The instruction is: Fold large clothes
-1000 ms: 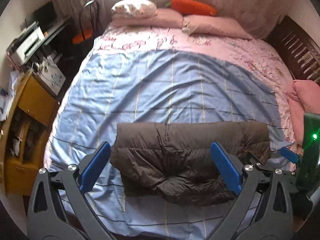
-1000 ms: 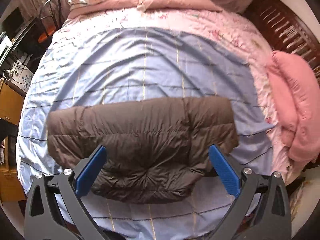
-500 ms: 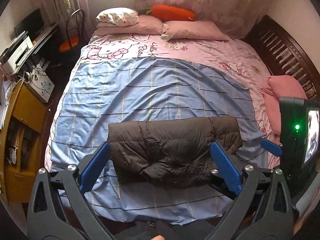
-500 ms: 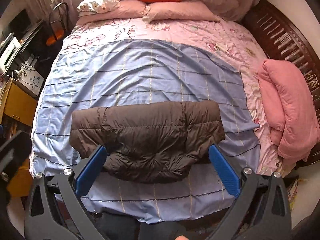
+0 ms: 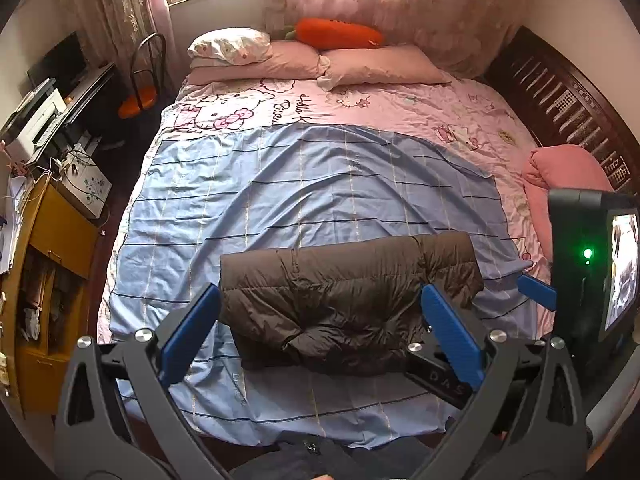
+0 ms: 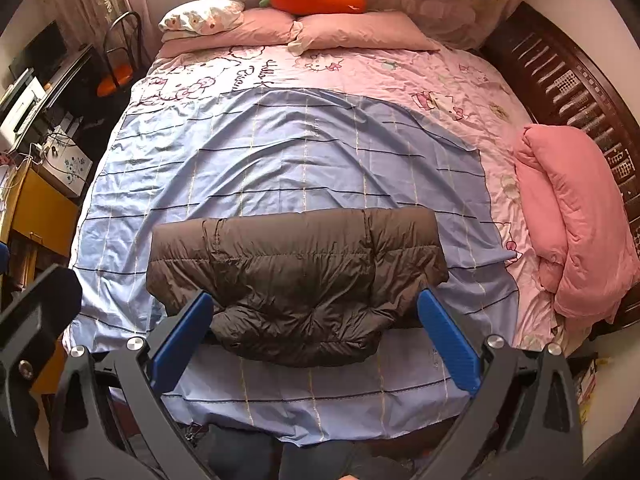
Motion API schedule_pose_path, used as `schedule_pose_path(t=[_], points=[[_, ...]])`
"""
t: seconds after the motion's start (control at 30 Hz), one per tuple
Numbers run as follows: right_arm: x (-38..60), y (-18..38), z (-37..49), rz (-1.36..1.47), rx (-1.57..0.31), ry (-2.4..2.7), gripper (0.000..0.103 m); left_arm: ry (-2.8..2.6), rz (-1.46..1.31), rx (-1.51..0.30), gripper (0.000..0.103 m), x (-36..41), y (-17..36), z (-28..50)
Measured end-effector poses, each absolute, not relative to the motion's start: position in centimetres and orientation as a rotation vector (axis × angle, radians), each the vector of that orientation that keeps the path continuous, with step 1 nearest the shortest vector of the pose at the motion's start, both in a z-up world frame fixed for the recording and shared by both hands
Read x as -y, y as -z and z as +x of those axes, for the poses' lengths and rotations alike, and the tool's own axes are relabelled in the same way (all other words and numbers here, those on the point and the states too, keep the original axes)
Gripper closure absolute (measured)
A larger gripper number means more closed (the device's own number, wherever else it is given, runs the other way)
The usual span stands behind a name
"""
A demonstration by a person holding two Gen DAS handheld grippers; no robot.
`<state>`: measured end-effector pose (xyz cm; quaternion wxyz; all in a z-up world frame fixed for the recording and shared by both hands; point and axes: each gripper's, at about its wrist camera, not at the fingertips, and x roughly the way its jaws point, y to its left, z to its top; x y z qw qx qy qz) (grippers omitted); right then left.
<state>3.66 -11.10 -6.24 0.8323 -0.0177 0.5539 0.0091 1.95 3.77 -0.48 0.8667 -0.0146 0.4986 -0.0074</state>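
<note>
Dark brown quilted puffer jacket [image 5: 344, 300] lies folded into a wide band on the light blue checked sheet [image 5: 320, 184], low centre of the left wrist frame. In the right wrist view the same jacket [image 6: 298, 280] sits lower centre, its rounded bulge toward the near sheet edge.

Left gripper [image 5: 320, 326]: blue-padded fingers spread wide, nothing between them, held above the near end of the bed with the jacket showing in the gap. Right gripper [image 6: 316, 330]: same stance, jaws wide and empty, not touching the jacket.

Only in the left view: the right tool's black body with a green light [image 5: 587, 253] and a small screen, right edge of frame, plus one of its blue pads. Only in the right view: a blurred black part of the left tool at the left edge, and the full length of the rolled pink quilt [image 6: 576, 216] on the right side of the bed; the left view shows just its upper end.

Both views: pink cartoon-print bedsheet [image 5: 400, 108] under the blue one, pink pillows [image 5: 376, 66] and orange carrot-shaped plush [image 5: 340, 34] at upper centre, dark wooden slatted headboard [image 5: 560, 96] at upper right, yellow wooden cabinet [image 5: 52, 248] at left.
</note>
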Motion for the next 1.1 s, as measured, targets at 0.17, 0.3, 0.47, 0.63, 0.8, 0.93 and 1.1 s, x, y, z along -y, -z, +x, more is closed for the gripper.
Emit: schedule_pose_path(t=[0.17,0.3,0.47,0.63,0.8,0.93,1.1], points=[[11.20,6.12,3.35,-0.032,-1.170,-0.010,0.001,0.022,-0.027,-1.051,0.002,-3.74,0.72,1.99],[11.30,6.24,3.17,-0.025,-1.173,-0.004,0.001,0.028,-0.027,-1.059,0.002,-3.55,0.91,1.99],[11.38,6.35,3.06,-0.021,-1.177,-0.003,0.001,0.031,-0.029,-1.064,0.002,-3.41,1.02,1.98],[11.55,6.20,2.94,-0.018,-1.168,-0.001,0.001,0.023,-0.027,-1.063,0.002,-3.65,1.12,2.11],[11.80,6.20,2.98,-0.013,-1.168,-0.001,0.001,0.014,-0.033,-1.073,0.002,-3.82,1.39,2.26],[11.88,6.11,2.94,-0.003,-1.166,-0.014,0.001,0.009,-0.030,-1.067,0.002,-3.97,1.33,2.24],[11.76,6.05,2.93,-0.002,-1.166,-0.012,0.001,0.009,-0.028,-1.068,0.002,-3.98,1.28,2.20]])
